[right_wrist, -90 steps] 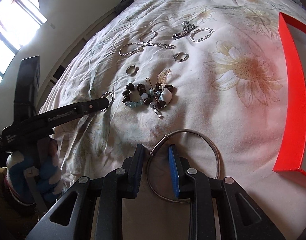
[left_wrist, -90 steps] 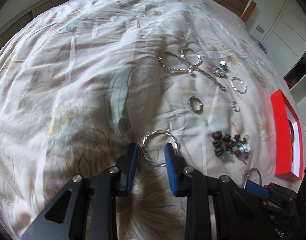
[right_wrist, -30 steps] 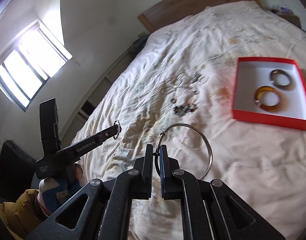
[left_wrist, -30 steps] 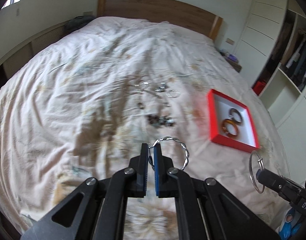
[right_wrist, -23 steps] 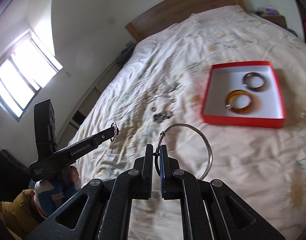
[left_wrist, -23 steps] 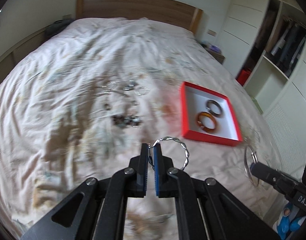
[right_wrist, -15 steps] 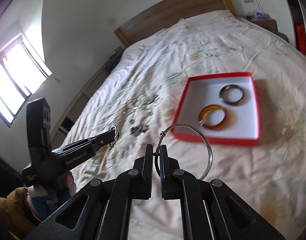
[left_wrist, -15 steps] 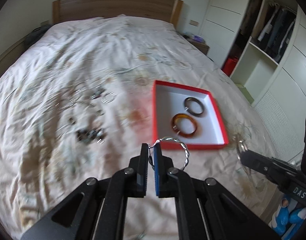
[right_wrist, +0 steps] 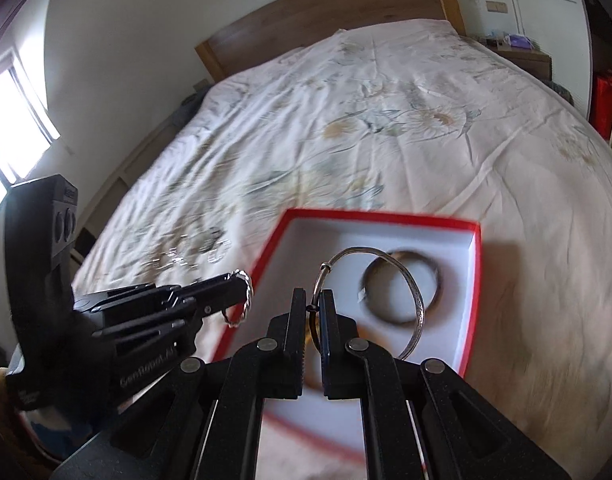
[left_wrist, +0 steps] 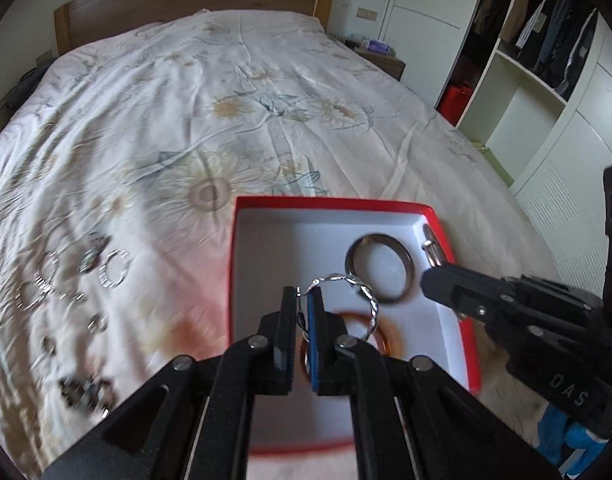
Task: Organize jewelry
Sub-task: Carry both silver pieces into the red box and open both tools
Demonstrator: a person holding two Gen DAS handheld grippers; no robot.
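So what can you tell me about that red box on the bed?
The red box is a shallow open tray, seemingly cardboard, red outside with a white inside. It lies flat on the flowered bedspread. A dark grey bangle and an amber bangle lie inside. Above it, the left tool holds a twisted silver bangle, and the right tool a thin silver hoop.
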